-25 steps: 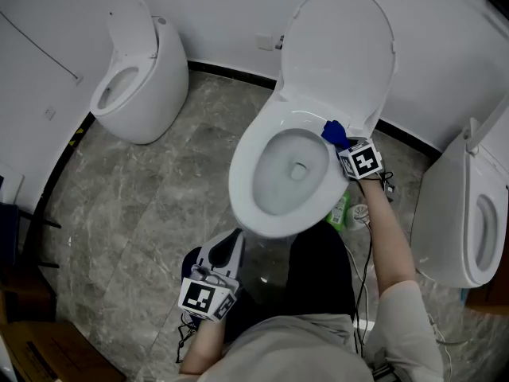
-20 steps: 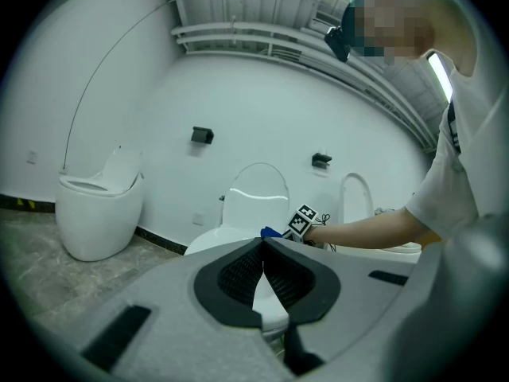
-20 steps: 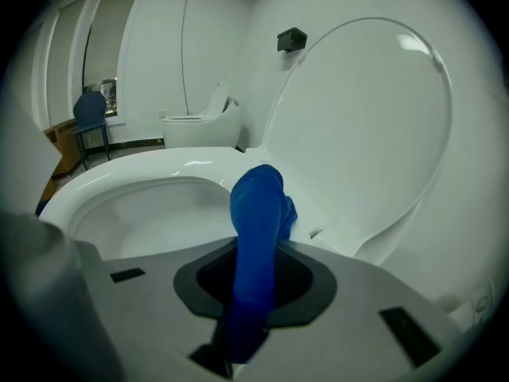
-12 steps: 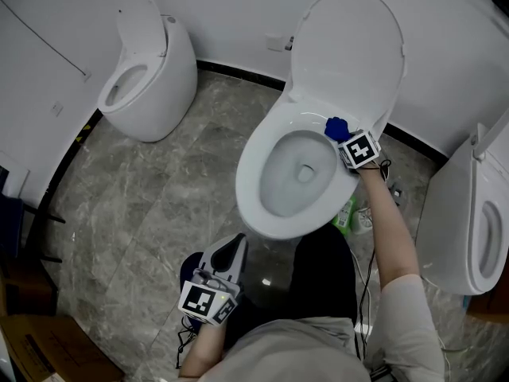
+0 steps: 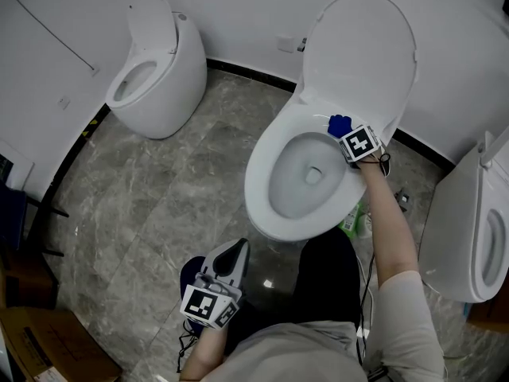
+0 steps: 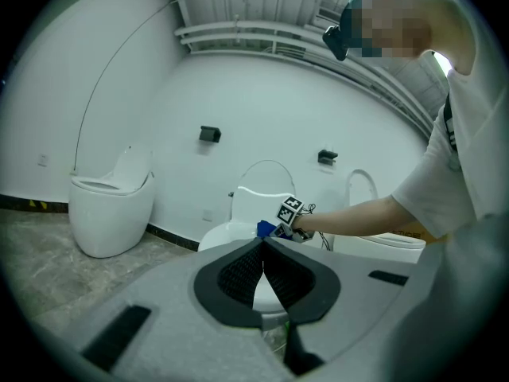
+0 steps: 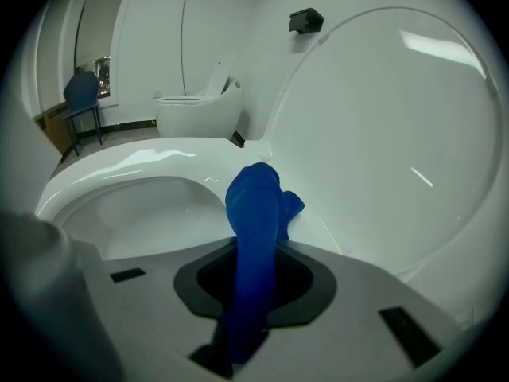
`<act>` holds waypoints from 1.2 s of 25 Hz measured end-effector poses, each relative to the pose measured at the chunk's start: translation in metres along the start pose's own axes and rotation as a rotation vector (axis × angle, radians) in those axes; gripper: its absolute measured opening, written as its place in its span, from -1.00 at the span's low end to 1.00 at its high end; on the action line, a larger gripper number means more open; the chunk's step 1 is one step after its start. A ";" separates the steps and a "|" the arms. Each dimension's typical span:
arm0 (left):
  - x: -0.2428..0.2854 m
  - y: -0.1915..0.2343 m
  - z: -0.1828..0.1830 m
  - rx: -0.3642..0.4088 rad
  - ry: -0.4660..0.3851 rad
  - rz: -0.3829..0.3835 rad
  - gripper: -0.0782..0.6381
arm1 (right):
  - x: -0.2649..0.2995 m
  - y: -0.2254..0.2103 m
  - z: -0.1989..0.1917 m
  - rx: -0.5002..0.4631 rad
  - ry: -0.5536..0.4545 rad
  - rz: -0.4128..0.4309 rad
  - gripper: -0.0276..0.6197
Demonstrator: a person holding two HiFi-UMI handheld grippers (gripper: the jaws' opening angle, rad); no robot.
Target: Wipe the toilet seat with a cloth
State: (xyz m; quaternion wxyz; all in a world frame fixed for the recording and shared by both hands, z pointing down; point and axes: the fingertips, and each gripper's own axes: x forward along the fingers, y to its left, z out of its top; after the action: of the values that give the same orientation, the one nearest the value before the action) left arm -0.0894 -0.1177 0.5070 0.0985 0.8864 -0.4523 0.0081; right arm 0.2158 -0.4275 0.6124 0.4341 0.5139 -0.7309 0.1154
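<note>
Evidently for rubbing, the right gripper (image 5: 347,134) clamps a bunched blue cloth (image 5: 339,124) onto the white oval toilet seat's (image 5: 258,183) far right edge, while the left gripper (image 5: 227,258), jaws together and empty, hangs clear of the work.

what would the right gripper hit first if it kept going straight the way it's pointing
Probably the rear of the toilet rim, with the raised lid just behind it. The blue cloth clamped in the right gripper leads and seems to touch the rim. Depth is unclear.

Fixture showroom or test room: three toilets (image 5: 155,78) along white wall (image 5: 238,14).
</note>
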 end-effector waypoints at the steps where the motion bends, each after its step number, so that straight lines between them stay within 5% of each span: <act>1: -0.001 0.001 0.000 -0.001 0.000 0.004 -0.76 | 0.002 0.001 0.002 0.004 0.002 0.005 -0.70; 17: -0.024 0.025 -0.006 -0.012 -0.006 0.079 -0.76 | 0.041 0.036 0.032 -0.033 0.041 0.015 -0.70; 26: -0.037 0.034 -0.007 -0.028 -0.019 0.110 -0.76 | 0.051 0.046 0.047 0.111 0.040 0.031 -0.70; 30: -0.040 0.033 -0.005 -0.019 -0.016 0.108 -0.76 | 0.054 0.054 0.046 0.242 0.014 0.099 -0.70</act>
State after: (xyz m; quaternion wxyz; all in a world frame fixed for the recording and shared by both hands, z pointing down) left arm -0.1394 -0.1037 0.5133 0.1029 0.8598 -0.5001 0.0020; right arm 0.1406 -0.4670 0.6408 0.3679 0.5250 -0.7329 0.2277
